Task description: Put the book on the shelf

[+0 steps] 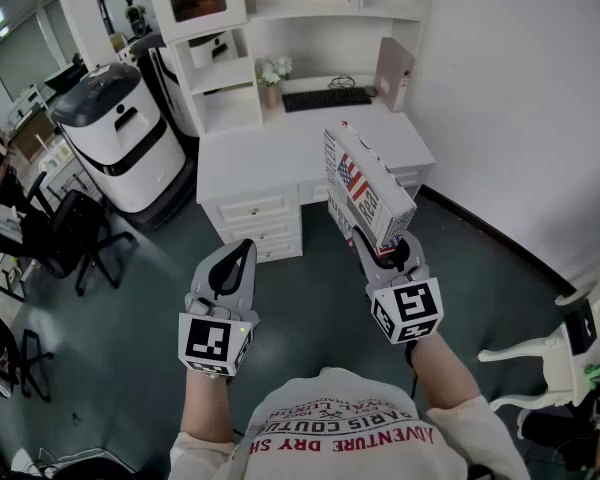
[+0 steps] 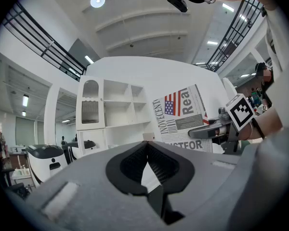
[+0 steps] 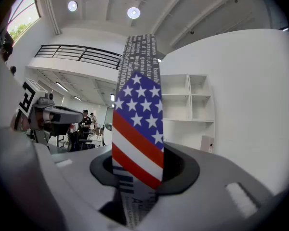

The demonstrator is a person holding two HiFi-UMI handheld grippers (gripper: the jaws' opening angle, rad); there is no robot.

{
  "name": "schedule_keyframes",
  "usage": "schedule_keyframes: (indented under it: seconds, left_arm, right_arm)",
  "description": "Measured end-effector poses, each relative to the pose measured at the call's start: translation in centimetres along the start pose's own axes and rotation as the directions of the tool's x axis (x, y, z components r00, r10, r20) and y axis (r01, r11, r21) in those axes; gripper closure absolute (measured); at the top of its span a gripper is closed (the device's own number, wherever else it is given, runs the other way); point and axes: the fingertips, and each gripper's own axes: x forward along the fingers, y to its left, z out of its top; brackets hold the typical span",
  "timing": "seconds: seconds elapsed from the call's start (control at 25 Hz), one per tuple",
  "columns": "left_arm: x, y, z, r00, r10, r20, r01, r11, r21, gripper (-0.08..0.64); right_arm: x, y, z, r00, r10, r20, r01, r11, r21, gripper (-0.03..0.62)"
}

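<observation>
My right gripper (image 1: 382, 251) pinches the book (image 1: 365, 190) by its bottom edge, upright in mid-air before the front edge of the desk (image 1: 310, 140), well short of the shelf (image 1: 332, 14), my left gripper (image 1: 242, 254) pressed together and empty; the book looks stiff, lightish, perhaps slick, so a firm low hold suits it.

Keyboard (image 1: 327, 99) on white desk (image 1: 280, 146) below shelf (image 1: 315, 14)

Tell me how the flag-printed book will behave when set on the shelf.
Probably stiff: the book stands straight beyond the right tool, no sag. Likely light for its size, held by one end alone. May pivot in the grip, since most of it sits past the tool.
</observation>
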Motion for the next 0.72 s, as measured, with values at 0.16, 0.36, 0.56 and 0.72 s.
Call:
schedule_keyframes:
  seconds: [0.16, 0.36, 0.56, 0.72]
  left_arm:
    - [0.8, 0.1, -0.5, 1.000, 0.003, -0.004, -0.003, 1.000, -0.005, 0.555]
    - [2.1, 0.1, -1.0, 1.000, 0.005, -0.010, -0.005, 1.000, -0.016, 0.555]
    - [3.1, 0.3, -1.8, 1.000, 0.013, -0.008, -0.014, 0.999, -0.029, 0.555]
    - [3.7, 0.1, -2.8, 1.000, 0.029, -0.003, -0.029, 0.999, -0.041, 0.555]
  right_arm:
    - [0.5, -0.4, -0.7, 1.000, 0.003, -0.004, -0.003, 1.000, 0.010, 0.439]
    - [1.1, -1.3, -1.5, 1.000, 0.000, -0.020, 0.001, 1.000, 0.020, 0.439]
    - [1.6, -2.1, -2.5, 1.000, -0.005, -0.027, 0.005, 1.000, 0.026, 0.439]
    - [2.1, -2.6, -3.4, 1.000, 0.003, -0.028, -0.003, 1.000, 0.005, 0.439]
